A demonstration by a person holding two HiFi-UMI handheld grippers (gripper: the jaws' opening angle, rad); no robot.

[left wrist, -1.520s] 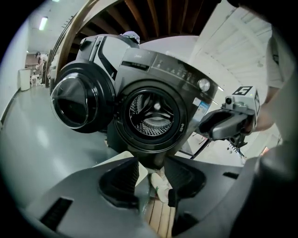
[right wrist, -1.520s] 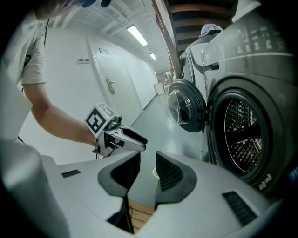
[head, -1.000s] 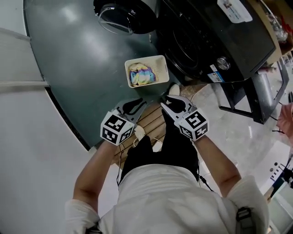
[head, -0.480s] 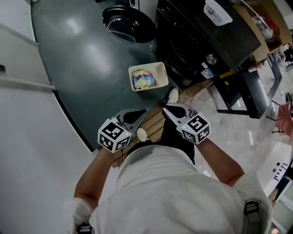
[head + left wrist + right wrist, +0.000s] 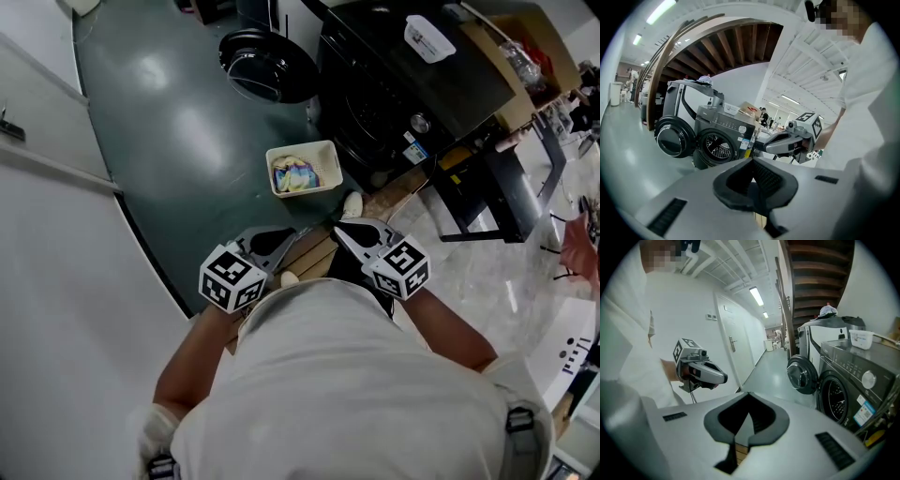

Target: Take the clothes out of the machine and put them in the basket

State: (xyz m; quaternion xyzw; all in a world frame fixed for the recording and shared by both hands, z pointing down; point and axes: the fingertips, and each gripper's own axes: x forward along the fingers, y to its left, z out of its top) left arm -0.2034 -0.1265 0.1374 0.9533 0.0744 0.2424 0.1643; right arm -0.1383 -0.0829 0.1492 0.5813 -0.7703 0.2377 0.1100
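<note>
A white basket (image 5: 322, 157) stands on the green floor with colourful clothes (image 5: 294, 175) inside it, in front of the dark washing machine (image 5: 394, 75). The machine's round door (image 5: 269, 66) hangs open; the drum (image 5: 716, 146) shows in the left gripper view. My left gripper (image 5: 298, 231) and right gripper (image 5: 337, 228) are held side by side near my chest, well back from the basket. Both are shut with nothing between the jaws. The left gripper (image 5: 725, 377) appears in the right gripper view, and the right gripper (image 5: 755, 146) in the left gripper view.
A wooden slatted board (image 5: 314, 253) lies on the floor under my grippers. A dark metal stand (image 5: 487, 202) sits right of the machine. A white container (image 5: 429, 39) rests on the machine's top. A white wall (image 5: 56, 272) runs along the left.
Both grippers rose and pulled back from the basket toward my body. The right gripper's jaws went from open to shut. The basket now lies farther off.
</note>
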